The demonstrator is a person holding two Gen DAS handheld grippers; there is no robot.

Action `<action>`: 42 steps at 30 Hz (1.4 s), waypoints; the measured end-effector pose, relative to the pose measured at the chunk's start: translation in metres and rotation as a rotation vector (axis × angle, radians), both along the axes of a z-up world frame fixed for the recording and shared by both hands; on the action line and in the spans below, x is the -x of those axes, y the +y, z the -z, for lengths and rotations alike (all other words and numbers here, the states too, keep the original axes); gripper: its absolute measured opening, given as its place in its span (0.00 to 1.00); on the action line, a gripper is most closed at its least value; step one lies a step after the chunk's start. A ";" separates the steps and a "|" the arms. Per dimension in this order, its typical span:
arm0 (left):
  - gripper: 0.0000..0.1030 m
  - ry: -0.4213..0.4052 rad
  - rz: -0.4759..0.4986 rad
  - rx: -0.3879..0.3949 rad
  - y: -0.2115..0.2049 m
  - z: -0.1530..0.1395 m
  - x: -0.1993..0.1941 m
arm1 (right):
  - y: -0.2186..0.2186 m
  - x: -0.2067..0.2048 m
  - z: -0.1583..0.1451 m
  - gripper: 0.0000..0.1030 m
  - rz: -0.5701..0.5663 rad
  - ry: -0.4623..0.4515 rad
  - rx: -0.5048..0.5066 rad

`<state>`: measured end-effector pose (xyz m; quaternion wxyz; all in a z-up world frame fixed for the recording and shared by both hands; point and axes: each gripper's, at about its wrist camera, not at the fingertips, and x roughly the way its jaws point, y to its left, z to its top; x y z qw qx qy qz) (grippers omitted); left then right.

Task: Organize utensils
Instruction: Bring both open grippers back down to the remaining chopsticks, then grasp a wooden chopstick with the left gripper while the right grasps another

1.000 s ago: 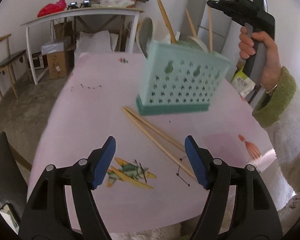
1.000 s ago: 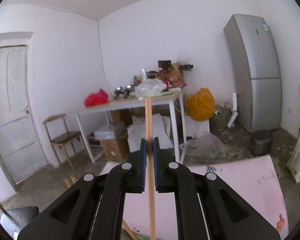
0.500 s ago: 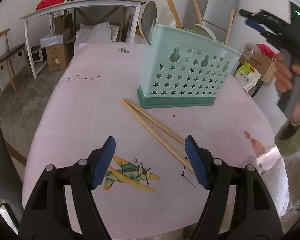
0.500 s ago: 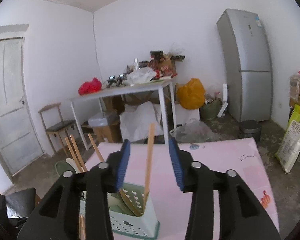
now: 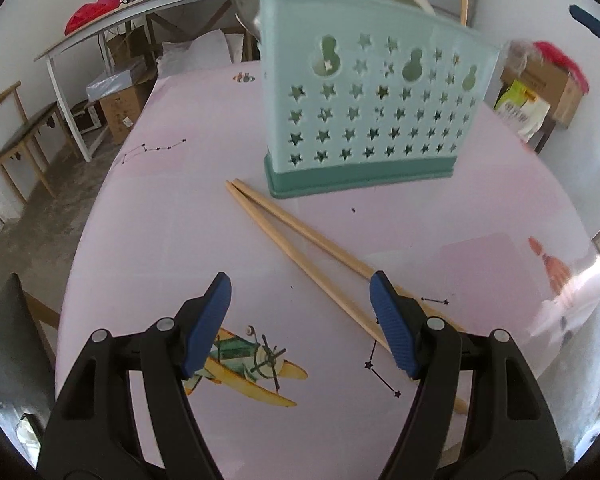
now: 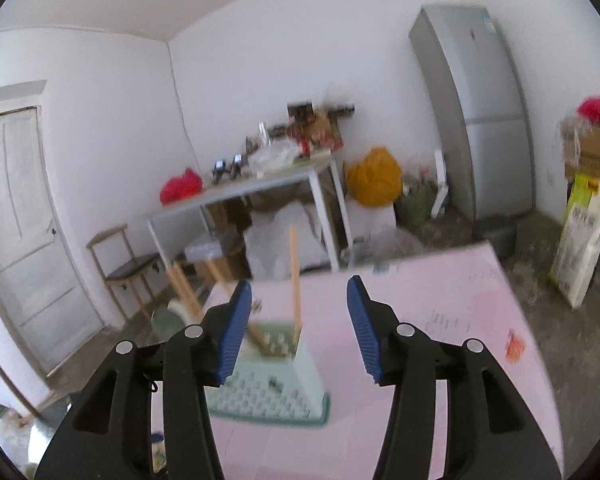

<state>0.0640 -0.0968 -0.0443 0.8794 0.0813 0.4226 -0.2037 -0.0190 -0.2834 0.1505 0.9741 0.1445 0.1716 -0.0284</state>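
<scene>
Pink printed tabletop (image 5: 148,216): left gripper (image 5: 300,322) jaws wide apart and empty, two loose wooden chopsticks (image 5: 300,248) lying just ahead, near ends by its right jaw; likely light, stiff, smooth, prone to roll, best pinched mid-shaft. Beyond them, one teal star-pierced caddy (image 5: 368,120). Right gripper (image 6: 298,328), jaws just opened, empty; one released chopstick (image 6: 295,276) stands in the caddy past them.
</scene>
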 end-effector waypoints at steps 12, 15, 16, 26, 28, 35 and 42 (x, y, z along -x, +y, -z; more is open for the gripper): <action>0.58 0.018 -0.040 -0.034 0.006 0.009 0.004 | 0.041 -0.008 0.066 0.47 -0.100 0.240 -0.095; 0.50 0.017 -0.056 -0.020 0.015 0.008 0.001 | 0.058 -0.016 0.088 0.47 -0.143 0.347 -0.088; 0.45 0.018 -0.066 -0.011 0.020 0.008 0.000 | 0.065 -0.019 0.094 0.47 -0.161 0.382 -0.083; 0.08 0.053 -0.133 0.049 0.051 0.007 -0.014 | 0.129 -0.050 0.167 0.47 -0.337 0.698 0.074; 0.07 0.057 -0.139 0.056 0.054 0.007 -0.014 | 0.139 -0.053 0.169 0.47 -0.361 0.699 0.121; 0.05 0.067 -0.142 0.057 0.059 0.007 -0.013 | 0.162 -0.066 0.173 0.35 -0.393 0.710 0.257; 0.05 0.069 -0.147 0.064 0.065 0.008 -0.011 | 0.176 -0.082 0.172 0.17 -0.422 0.722 0.283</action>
